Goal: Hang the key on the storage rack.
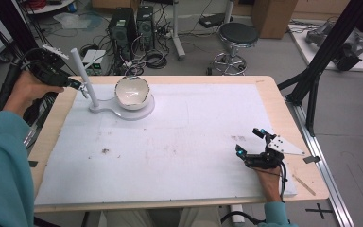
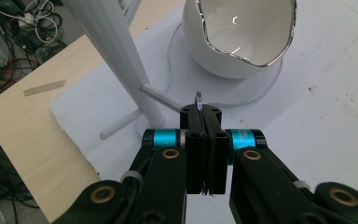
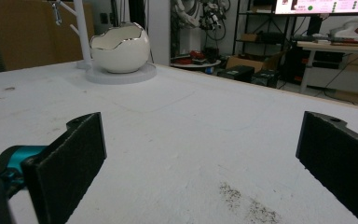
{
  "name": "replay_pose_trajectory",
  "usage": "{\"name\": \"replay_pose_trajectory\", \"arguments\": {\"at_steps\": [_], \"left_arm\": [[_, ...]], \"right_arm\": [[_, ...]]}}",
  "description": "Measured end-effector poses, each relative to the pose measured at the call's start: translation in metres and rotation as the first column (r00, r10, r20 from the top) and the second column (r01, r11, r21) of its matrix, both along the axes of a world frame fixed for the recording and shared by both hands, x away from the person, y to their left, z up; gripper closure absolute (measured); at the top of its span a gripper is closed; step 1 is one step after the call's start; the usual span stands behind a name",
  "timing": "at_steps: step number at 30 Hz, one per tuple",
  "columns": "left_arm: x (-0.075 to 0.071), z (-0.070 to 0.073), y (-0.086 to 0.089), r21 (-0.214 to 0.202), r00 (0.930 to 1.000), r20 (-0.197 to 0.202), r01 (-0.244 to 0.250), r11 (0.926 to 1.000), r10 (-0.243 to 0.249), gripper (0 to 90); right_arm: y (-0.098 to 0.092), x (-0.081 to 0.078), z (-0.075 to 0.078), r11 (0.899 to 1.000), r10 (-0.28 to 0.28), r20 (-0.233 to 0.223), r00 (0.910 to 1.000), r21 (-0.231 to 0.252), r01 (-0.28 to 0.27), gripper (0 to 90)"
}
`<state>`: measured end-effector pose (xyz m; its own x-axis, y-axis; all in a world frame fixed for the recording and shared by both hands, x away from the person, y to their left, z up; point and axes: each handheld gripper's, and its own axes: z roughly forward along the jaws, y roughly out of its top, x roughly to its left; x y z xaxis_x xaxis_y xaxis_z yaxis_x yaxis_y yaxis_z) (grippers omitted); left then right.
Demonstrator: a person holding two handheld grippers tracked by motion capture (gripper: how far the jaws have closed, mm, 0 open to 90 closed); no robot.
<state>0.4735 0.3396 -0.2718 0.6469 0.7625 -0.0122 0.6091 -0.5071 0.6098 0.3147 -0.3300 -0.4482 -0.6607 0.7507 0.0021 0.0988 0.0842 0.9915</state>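
- Left gripper (image 2: 204, 109) is working at the white stand (image 1: 86, 80) near the tabletop's (image 1: 179, 156) 10 o'clock corner; the person's left hand (image 1: 28, 90) is carrying it in from the table's left edge.
- Its fingers (image 2: 193, 140) are sitting pressed nearly together, pinching a small thin metal item, seemingly a ring (image 2: 198, 98), whose top edge is peeking out above the tips. Exact shape too small to confirm.
- The ring is sitting just beside the tip of a short peg (image 2: 163, 97) branching off the stand's post; touching or apart I cannot tell.
- The egg-shaped bowl (image 1: 132, 92) with a jagged silver rim is standing on the stand's round base (image 1: 142, 111), at about 3 o'clock of the post.
- Right gripper (image 1: 251, 142) is resting low near the tabletop's 4 o'clock area, well apart from the stand, fingers (image 3: 70, 163) spread wide with nothing between them.
- Risk, judged: the ring is showing little above the tips, so a slightly off-line approach could be butting it against the peg end and twisting it out of the pinch; it would then be dropping onto the base or rolling away.
- Risk, judged: the stand looks light and nothing is bracing it; a sideways push on the peg could be tipping it or nudging the bowl.
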Motion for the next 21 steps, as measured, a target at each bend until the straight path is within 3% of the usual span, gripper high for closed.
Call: {"name": "replay_pose_trajectory", "arguments": {"at_steps": [21], "left_arm": [[0.0098, -0.0049, 0.0091, -0.03, 1.0, 0.009, 0.003, 0.9996, -0.003, 88.3]], "right_arm": [[0.0008, -0.0001, 0.0001, 1.0, -0.003, 0.009, 1.0, -0.011, 0.003, 0.6]]}}
